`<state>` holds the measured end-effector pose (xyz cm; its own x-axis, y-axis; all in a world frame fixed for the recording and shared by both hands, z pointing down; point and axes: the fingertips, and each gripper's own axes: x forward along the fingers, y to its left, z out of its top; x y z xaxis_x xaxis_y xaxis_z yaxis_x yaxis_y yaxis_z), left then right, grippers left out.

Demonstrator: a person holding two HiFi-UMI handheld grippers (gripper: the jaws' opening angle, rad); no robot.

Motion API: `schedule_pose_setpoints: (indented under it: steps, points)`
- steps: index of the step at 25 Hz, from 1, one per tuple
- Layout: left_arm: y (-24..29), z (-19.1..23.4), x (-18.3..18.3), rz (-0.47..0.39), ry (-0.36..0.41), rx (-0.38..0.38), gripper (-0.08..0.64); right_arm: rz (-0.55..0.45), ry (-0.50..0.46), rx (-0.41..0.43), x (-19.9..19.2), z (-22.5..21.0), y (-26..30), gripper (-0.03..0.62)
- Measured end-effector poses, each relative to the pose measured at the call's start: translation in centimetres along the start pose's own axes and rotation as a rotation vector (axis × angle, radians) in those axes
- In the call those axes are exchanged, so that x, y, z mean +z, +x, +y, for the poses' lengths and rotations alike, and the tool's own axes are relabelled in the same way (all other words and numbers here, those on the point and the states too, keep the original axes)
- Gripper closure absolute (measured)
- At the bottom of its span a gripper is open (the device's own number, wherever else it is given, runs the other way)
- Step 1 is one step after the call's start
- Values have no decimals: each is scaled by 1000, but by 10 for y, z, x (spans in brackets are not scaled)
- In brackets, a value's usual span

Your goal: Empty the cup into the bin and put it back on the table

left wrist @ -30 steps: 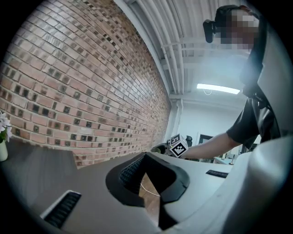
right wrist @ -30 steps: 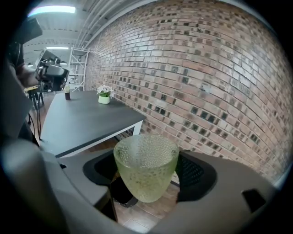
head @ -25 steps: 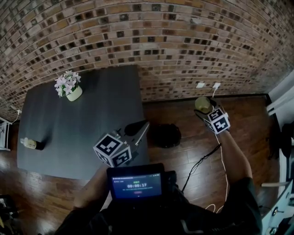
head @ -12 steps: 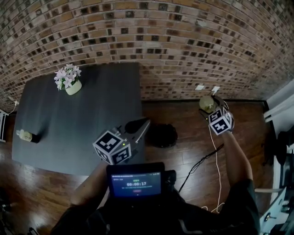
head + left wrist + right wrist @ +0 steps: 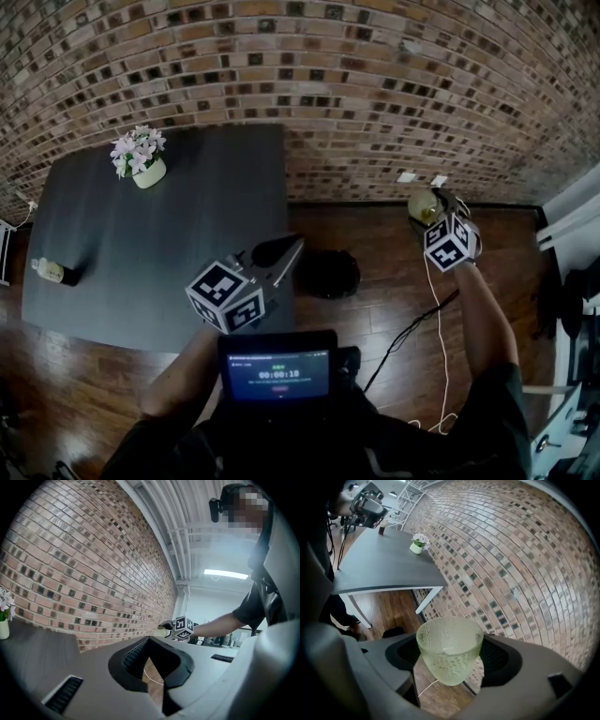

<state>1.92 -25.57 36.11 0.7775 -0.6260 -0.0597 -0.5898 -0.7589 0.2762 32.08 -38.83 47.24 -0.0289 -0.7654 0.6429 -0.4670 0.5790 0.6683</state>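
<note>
Right fingers: the right gripper [image 5: 451, 655] has its jaws set wide, the pads pinching the cup [image 5: 449, 639] on both sides.
Cup: pale green pebbled glass, mouth up and tipped toward the camera, held in the air over the wooden floor [image 5: 394, 309] close to the brick wall [image 5: 309, 84], well apart from the table [image 5: 187, 225].
Left fingers: the left gripper [image 5: 157, 663] has its jaws spread, with only floor and a white cable [image 5: 152, 677] showing through the gap.
Left gripper's place: at the table's near right edge.
In the way: the black bin [image 5: 328, 274] stands on the floor just beside the table, between table and cup.
On the table: a white pot of flowers [image 5: 141, 164] at the far left, a bottle [image 5: 54, 272] lying at the left edge.
Along the wall: two white sockets [image 5: 408, 177] near the cup.
Writing: the chest-mounted screen [image 5: 278, 375] shows a timer, 00:00:18; its smaller text is too small to read.
</note>
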Motion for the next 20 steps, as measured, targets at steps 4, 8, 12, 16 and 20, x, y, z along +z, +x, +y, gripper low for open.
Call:
schedule_pose_setpoints:
  steps: [4, 8, 12, 16, 20]
  points:
    - [-4, -2, -2, 1, -5, 3, 562, 20, -70, -23, 7, -5, -7, 204]
    - [-6, -2, -5, 2, -11, 7, 563, 37, -132, -32, 13, -9, -15, 204]
    - [-8, -3, -2, -2, -8, 3, 563, 56, -166, -41, 13, -9, -19, 204]
    - [-9, -4, -1, -3, -3, 0, 563, 76, -209, -38, 12, -7, -20, 204]
    - [-11, -4, -1, -6, -10, 3, 561, 96, -257, -42, 12, -6, -23, 206]
